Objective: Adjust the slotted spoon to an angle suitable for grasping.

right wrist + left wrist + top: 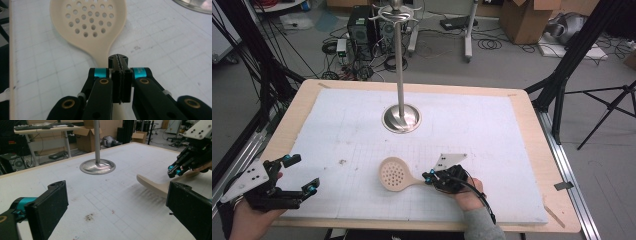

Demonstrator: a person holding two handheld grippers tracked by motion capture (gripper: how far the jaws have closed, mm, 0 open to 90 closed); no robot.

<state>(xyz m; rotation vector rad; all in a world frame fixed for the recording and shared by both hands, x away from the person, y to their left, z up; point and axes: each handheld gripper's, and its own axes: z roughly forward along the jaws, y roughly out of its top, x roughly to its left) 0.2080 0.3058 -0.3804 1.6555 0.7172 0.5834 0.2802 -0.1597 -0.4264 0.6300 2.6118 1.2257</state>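
While right claw [120, 62] pinches skimmer [88, 23] handle, left claw [299, 175] wide apart

My left gripper [117, 207] jaws spread wide over the white mat [120, 195], metal stand base [97, 166] ahead, my right gripper [175, 171] clamping the beige spoon handle [155, 185]

Even indoor light, soft shadows, glare on stand base [97, 166], mild blur.

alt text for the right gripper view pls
The right tool is shut on the handle of a cream slotted spoon, whose round perforated bowl lies ahead on the white gridded table cover. The edge of a metal stand base shows at top right.
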